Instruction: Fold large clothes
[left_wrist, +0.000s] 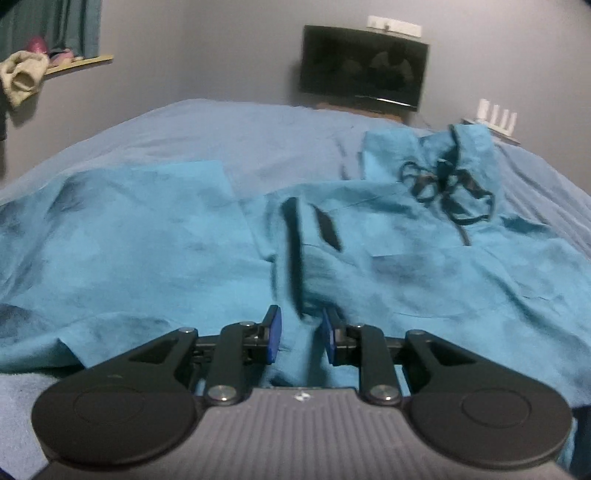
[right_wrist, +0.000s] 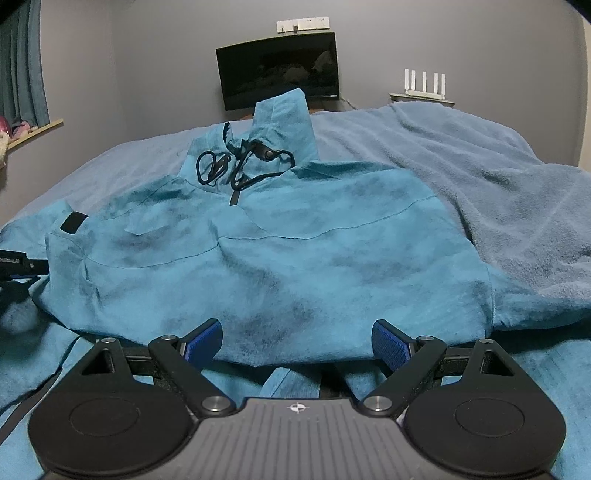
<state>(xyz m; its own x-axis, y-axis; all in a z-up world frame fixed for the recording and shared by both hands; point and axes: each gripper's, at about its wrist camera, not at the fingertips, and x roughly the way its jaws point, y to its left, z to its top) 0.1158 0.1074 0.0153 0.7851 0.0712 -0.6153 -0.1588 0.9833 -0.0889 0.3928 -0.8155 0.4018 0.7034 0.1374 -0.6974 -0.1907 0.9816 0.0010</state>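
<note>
Although the big teal fleece hooded top already lies spread on the bed with the pale blue cover, the folding seems to be only at its start. In the right wrist view the body of the top fills the middle, its hood stands up at 12 o'clock, and the black drawstring lies tangled just under it at about 11 o'clock. One side looks turned in over the body, so I judge a first fold is under way; the other folds are left to do.

The left tongs stand narrow, with a bunch of the teal cloth between the blue pads, so they seem to hold the top near its edge. The right tongs stand wide, low over the front hem, and hold nothing.

The left view is blurred, so which part is pinched I cannot say. The near hem and the sleeves are hidden or cut off behind the tongs at 6 o'clock.
</note>
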